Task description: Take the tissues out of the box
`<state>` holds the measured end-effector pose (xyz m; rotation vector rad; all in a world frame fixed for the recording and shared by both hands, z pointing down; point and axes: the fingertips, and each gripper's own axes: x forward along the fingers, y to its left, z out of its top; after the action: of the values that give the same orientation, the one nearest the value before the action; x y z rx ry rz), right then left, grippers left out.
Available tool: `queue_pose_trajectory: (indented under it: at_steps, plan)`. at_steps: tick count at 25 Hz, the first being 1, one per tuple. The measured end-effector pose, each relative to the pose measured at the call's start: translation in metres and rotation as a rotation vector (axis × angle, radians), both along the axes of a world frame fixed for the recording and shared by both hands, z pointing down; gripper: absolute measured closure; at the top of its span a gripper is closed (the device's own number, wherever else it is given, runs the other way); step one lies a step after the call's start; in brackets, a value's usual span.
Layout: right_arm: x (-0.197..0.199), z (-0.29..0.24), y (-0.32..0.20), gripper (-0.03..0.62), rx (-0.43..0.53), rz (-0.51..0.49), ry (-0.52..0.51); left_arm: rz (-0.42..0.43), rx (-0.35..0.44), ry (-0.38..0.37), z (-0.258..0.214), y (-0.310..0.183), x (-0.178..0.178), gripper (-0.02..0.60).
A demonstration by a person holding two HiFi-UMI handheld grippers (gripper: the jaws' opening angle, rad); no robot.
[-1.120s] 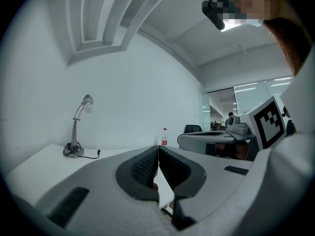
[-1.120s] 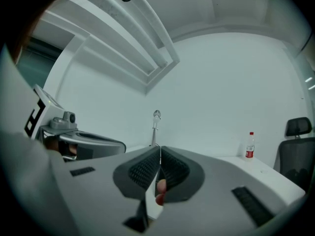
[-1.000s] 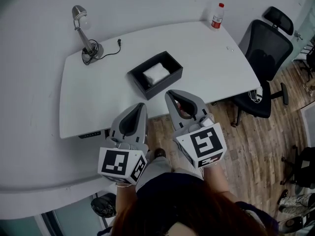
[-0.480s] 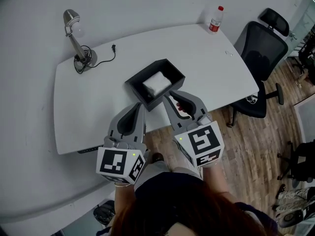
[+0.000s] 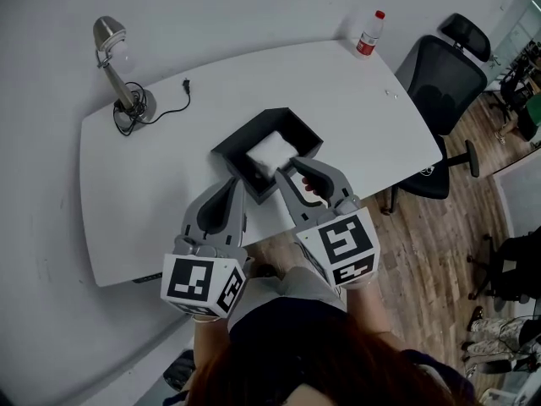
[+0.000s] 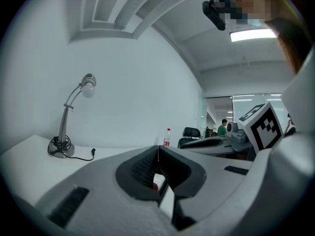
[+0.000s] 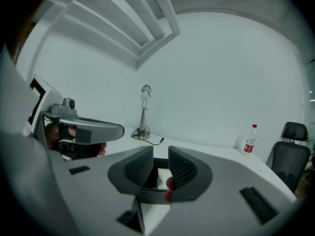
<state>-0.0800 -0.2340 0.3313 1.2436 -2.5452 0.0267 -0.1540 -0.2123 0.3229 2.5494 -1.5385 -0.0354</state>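
Right gripper (image 5: 301, 167) sits over the near corner of the box (image 5: 245, 130), so that corner is covered from the head view. Its own view catches only a thin slice of box and white tissues (image 5: 269, 152) through the gap between the jaws. Over at the left gripper (image 5: 233, 184), jaws pressed together, its own body blocks the box altogether, while far beyond both grippers the bottle (image 5: 367, 34) label is too small to read and the chair (image 7: 290, 163) off to the right gripper's right is clipped by the rim of its view.
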Motion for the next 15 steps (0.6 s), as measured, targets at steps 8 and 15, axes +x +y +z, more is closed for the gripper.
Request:
queue_pose_trajectory:
  at_steps: [8,15]
  plan:
    - [-0.003,0.022,-0.017,0.45,-0.07,-0.004,0.077,-0.005,-0.016,0.029,0.008,-0.017,-0.006,0.56]
    - [-0.01,0.045,-0.037,0.416,-0.148,-0.042,0.129,-0.019,-0.026,0.038,0.012,-0.038,-0.009,0.56]
